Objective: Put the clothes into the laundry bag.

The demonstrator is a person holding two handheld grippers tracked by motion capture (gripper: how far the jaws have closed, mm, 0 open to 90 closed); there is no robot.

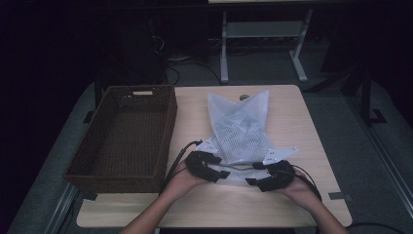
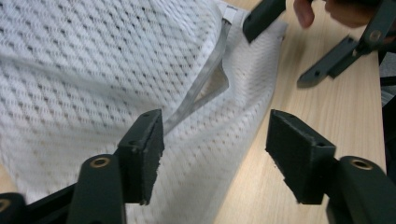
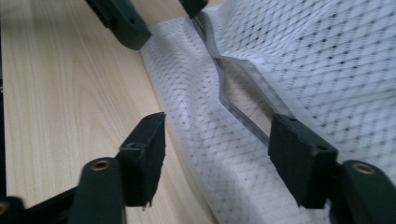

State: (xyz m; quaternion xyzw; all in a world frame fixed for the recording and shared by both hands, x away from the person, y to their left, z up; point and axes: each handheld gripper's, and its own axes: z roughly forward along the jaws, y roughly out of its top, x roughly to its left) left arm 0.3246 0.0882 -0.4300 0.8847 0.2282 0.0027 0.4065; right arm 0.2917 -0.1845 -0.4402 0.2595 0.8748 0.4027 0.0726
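A white mesh bag [image 1: 238, 129] lies flat on the wooden table [image 1: 297, 122], its wide near end facing the person. A grey band [image 2: 201, 88] runs along that near edge and stands slightly buckled [image 3: 238, 93]. My left gripper [image 1: 220, 173] sits at the bag's near left corner, jaws open over the mesh [image 2: 93, 70] and the band, pads clear of the cloth. My right gripper [image 1: 254, 178] sits at the near right corner, open too, with mesh [image 3: 327, 56] and band between its jaws. Each gripper view shows the other gripper [image 2: 275, 53] [image 3: 163, 23] close by, jaws apart.
A dark brown wicker basket [image 1: 134, 90] with nothing in it stands on the table's left side, close to my left hand. Bare wood [image 1: 204, 209] runs along the near edge. A small dark round thing [image 1: 244, 97] lies by the bag's far tip. Dark floor and a desk frame lie beyond.
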